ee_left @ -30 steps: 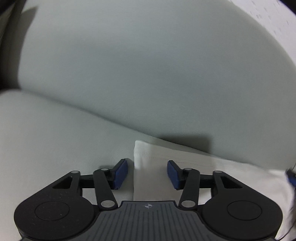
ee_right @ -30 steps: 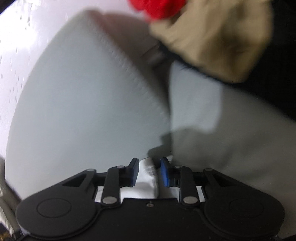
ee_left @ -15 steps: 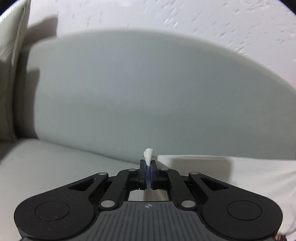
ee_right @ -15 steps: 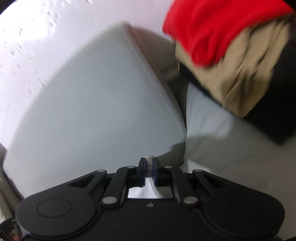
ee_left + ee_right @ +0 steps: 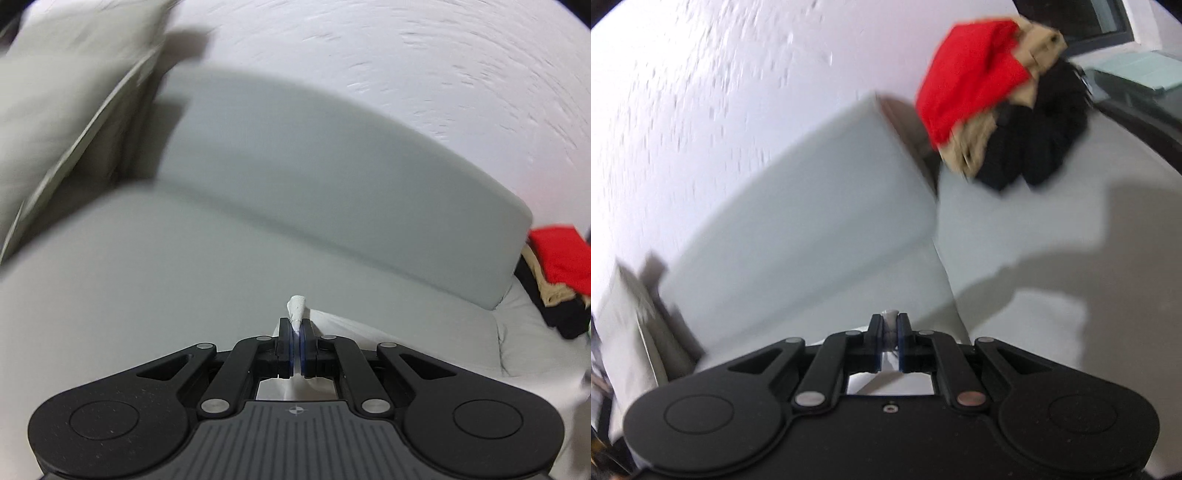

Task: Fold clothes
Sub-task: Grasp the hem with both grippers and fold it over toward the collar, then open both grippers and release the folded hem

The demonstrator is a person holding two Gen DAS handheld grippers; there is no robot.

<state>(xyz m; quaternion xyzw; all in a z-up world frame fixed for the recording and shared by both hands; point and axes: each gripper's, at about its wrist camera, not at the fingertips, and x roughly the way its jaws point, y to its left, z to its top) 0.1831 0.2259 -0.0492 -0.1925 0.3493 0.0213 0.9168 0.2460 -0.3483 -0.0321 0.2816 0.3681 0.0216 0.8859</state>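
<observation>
A white garment (image 5: 369,330) lies on the grey sofa seat (image 5: 147,280) and trails off to the right under my left gripper. My left gripper (image 5: 296,328) is shut on a pinched corner of it, with a white tip poking up between the blue pads. In the right wrist view my right gripper (image 5: 889,325) is shut on another fold of the same white garment (image 5: 889,316); most of the cloth hangs hidden below the gripper body. Both grippers are held above the seat.
A pile of clothes, red (image 5: 967,74), tan (image 5: 975,147) and black (image 5: 1045,136), sits at the seat's right end, seen too in the left wrist view as a red garment (image 5: 561,254). The grey back cushion (image 5: 332,177) runs behind. A pale pillow (image 5: 55,96) leans at left.
Both grippers closed on the white garment, then lifted and pulled back from the sofa's backrest. The wall, the pillow and the clothes pile have come into view.
</observation>
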